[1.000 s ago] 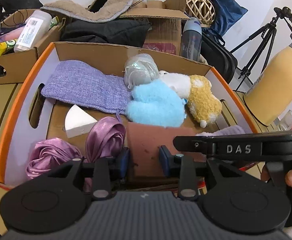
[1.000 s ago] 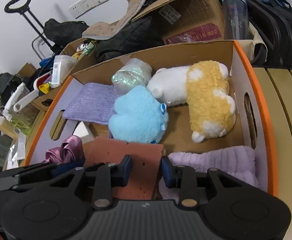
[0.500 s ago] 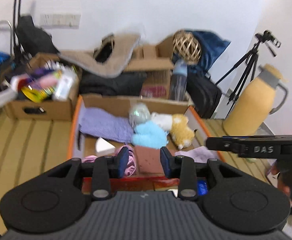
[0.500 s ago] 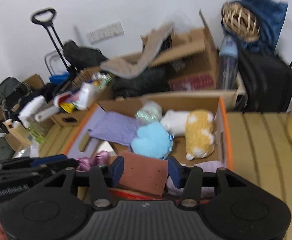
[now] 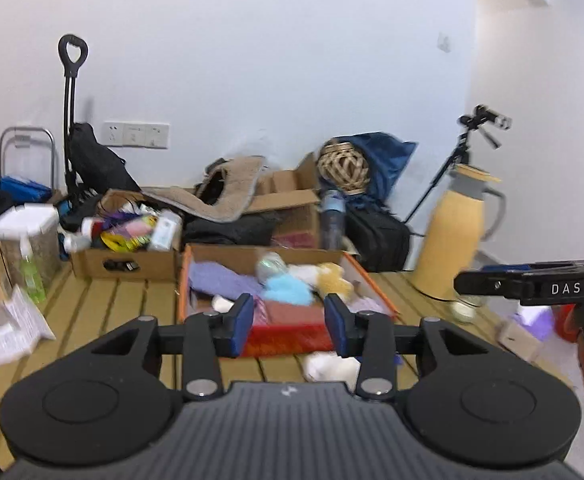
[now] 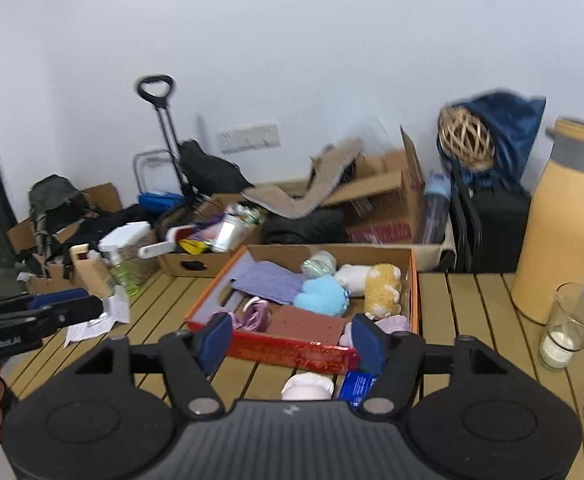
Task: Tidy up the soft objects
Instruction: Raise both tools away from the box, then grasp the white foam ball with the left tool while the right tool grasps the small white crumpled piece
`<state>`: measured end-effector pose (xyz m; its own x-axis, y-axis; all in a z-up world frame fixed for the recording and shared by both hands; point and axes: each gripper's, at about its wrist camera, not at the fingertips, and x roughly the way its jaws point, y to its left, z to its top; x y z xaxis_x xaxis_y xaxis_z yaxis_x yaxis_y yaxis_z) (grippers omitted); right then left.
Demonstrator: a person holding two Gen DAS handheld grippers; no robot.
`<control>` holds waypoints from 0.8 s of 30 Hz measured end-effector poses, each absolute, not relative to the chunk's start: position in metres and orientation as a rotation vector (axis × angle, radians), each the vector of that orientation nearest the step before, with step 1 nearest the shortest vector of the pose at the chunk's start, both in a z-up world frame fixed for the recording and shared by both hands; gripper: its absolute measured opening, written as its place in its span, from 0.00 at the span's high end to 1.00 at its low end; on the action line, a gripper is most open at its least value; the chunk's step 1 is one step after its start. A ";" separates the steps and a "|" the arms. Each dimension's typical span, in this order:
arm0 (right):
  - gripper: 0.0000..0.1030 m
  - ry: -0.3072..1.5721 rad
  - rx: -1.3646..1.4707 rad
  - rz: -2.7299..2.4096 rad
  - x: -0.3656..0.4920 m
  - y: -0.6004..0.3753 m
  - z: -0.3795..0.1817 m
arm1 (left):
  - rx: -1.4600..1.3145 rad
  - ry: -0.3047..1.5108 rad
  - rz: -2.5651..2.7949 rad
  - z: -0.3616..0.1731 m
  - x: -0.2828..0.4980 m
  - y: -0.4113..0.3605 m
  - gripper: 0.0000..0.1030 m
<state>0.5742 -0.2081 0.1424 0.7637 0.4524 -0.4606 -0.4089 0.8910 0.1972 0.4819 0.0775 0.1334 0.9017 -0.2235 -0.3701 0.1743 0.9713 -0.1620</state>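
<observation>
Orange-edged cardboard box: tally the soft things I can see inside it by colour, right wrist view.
Inside the orange-edged cardboard box:
Purple or lilac: 3 (knitted cloth, satin ribbon bundle, fluffy towel)
Light blue: 1 (plush toy)
White and yellow: 1 (plush toy)
Silvery: 1 (pouch)
Brown: 1 (sponge sheet)
Total: 7

Blue plush (image 6: 320, 294), white-and-yellow plush (image 6: 373, 282), lilac cloth (image 6: 270, 281), brown sponge (image 6: 305, 322), all lying inside orange-edged cardboard box (image 6: 413, 280).

A yellow flask (image 6: 559, 224) stands beside a glass (image 6: 570, 326) on the slatted table (image 6: 479, 304).
</observation>
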 end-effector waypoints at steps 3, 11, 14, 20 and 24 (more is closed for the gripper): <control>0.29 0.443 0.063 0.472 0.527 -0.211 0.133 | -0.155 0.362 -0.201 0.113 0.441 0.078 0.57; 0.14 0.328 0.039 0.496 0.396 -0.222 0.074 | -0.241 0.378 -0.161 0.054 0.348 0.088 0.45; 0.14 0.340 0.109 0.501 0.363 -0.233 0.048 | -0.221 0.421 -0.162 0.040 0.339 0.085 0.44; 0.14 0.368 0.155 0.443 0.361 -0.241 0.025 | -0.185 0.425 -0.201 0.031 0.362 0.067 0.39; 0.14 0.372 0.207 0.408 0.382 -0.249 0.012 | -0.135 0.468 -0.258 0.015 0.405 0.039 0.38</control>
